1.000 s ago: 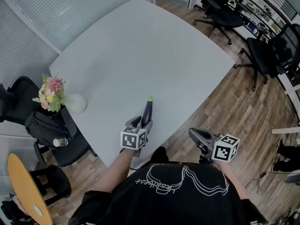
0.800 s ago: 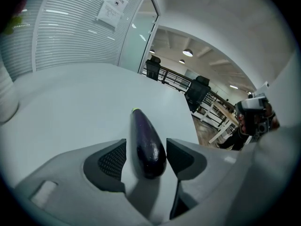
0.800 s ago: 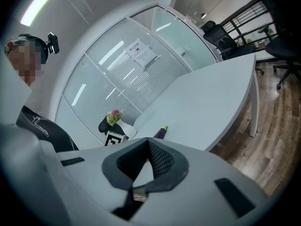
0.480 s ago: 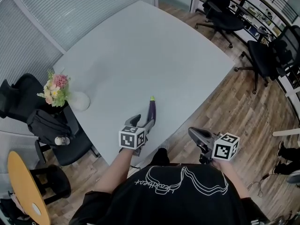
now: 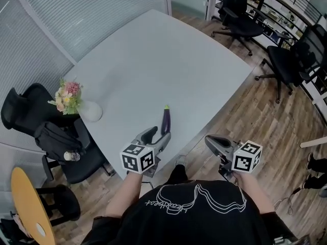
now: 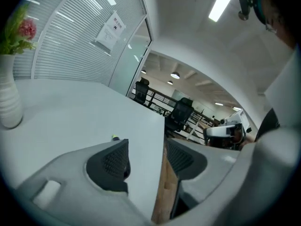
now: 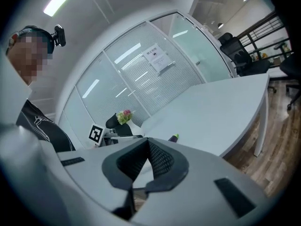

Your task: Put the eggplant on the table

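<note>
Two grippers are hovering at the near edge of the table [image 5: 153, 55]. The left gripper [image 6: 148, 159] is standing wide open, with nothing between its pads. The right gripper [image 7: 148, 142] is keeping its jaws together, the tips meeting on nothing.

The eggplant [image 5: 165, 121] is lying flat on the table just beyond the left gripper and clear of it, its green stem end pointing away from the person. In the left gripper view, that gripper's own jaw is hiding nearly all of the eggplant, and only the green tip is peeking past the pad. The right gripper view is likewise showing just that end above its jaw.

A vase [image 5: 92, 112] of flowers is sitting at the table's left edge, well apart from the eggplant. Chairs [image 5: 245, 17] are ringing the table, several cut off by the frame. A black shirt [image 5: 199, 213] is filling the foreground.
</note>
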